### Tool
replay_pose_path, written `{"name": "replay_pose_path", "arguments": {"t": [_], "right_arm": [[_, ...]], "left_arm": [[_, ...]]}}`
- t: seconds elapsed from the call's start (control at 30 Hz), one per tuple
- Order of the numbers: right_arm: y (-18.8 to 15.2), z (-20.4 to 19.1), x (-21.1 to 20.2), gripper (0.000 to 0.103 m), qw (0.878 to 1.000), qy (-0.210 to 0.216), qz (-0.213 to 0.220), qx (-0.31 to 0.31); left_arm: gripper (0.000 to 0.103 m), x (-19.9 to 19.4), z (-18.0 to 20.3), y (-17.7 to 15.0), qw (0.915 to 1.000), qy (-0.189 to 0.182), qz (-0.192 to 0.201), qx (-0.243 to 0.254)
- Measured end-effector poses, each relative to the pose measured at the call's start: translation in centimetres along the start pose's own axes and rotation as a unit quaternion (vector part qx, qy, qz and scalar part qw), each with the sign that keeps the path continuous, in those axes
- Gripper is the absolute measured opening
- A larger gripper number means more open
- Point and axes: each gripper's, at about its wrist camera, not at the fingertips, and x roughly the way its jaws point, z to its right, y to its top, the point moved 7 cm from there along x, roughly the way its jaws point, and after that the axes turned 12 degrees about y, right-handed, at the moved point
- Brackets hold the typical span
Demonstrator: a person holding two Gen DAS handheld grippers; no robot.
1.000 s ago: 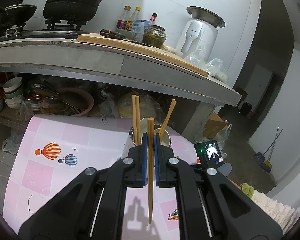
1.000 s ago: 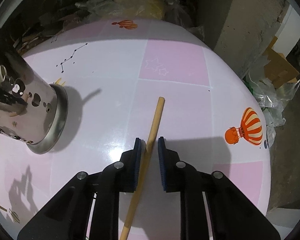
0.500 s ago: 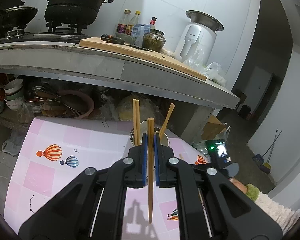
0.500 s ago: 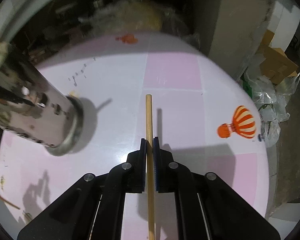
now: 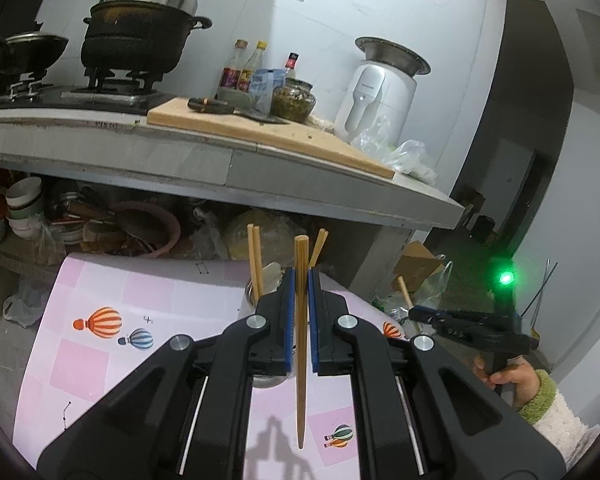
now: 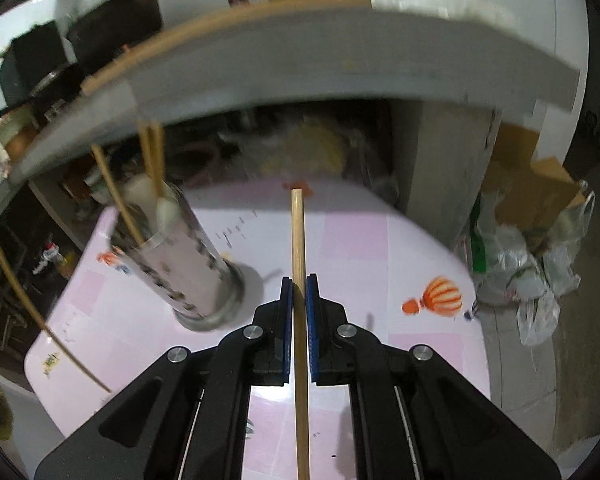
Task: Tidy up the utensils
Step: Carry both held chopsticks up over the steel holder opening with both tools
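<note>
The left gripper [image 5: 299, 280] is clamped on a wooden chopstick [image 5: 300, 340], its blue pads [image 5: 287, 320] pressed flat against the stick near its blunt upper end, so that the tapered tip hangs free below and the stick stands upright, the posture it needs, by the look of it, to drop end-first into a narrow container. Just beyond the jaws stands the perforated steel utensil holder [image 5: 252, 296], mostly hidden by the gripper, with three more chopsticks [image 5: 256, 256] rising from its mouth, two side by side and one leaning to the right.

The right gripper [image 6: 299, 284] has its jaws closed tight on a second chopstick [image 6: 299, 248], gripped around mid-length with the shaft running straight ahead between the pads. The stick appears clear of the table. In the left wrist view that gripper [image 5: 420, 314] is seen from the side, well to the right of the holder, with the person's hand [image 5: 504, 378] and a fleecy sleeve cuff [image 5: 540, 396] beneath it.

From the right wrist, the utensil holder [image 6: 180, 264] stands ahead and to the left on the pink balloon-print tablecloth [image 6: 380, 240], its open top facing the two held sticks. The picture is blurred, and the holder's contents show only roughly. Both sticks seem ready for delivery; the holder is the likely destination.

Behind rises a concrete counter [image 5: 220, 160] carrying a cutting board [image 5: 260, 128], a black stockpot [image 5: 140, 36] and sauce bottles [image 5: 244, 68].
</note>
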Motion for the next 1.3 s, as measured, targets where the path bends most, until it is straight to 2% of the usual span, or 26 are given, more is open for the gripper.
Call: {"name": "replay_pose_path", "arguments": {"t": [0.27, 0.5, 0.67, 0.83, 1.3], "right_arm": [[5.5, -5.8, -5.4, 0.007, 0.993, 0.066, 0.087, -0.033], [9.7, -10.0, -6.5, 0.007, 0.982, 0.121, 0.134, -0.048], [12.0, -13.3, -5.4, 0.007, 0.976, 0.144, 0.147, -0.067], [13.7, -14.6, -3.5, 0.007, 0.973, 0.156, 0.157, -0.072], [16.9, -12.6, 3.1, 0.007, 0.964, 0.203, 0.172, -0.024]], "left_arm": [[0.005, -1.1, 0.7, 3.3, 0.9996, -0.008, 0.029, 0.003], [0.005, -1.7, 1.9, 6.8, 0.9974, -0.013, 0.069, 0.017], [0.005, -1.3, 2.7, 9.0, 0.9955, -0.013, 0.091, 0.023], [0.005, 0.1, 3.5, 10.4, 0.9929, -0.001, 0.111, 0.043], [0.005, 6.4, 1.7, 11.1, 0.9932, 0.001, 0.11, 0.037]]}}
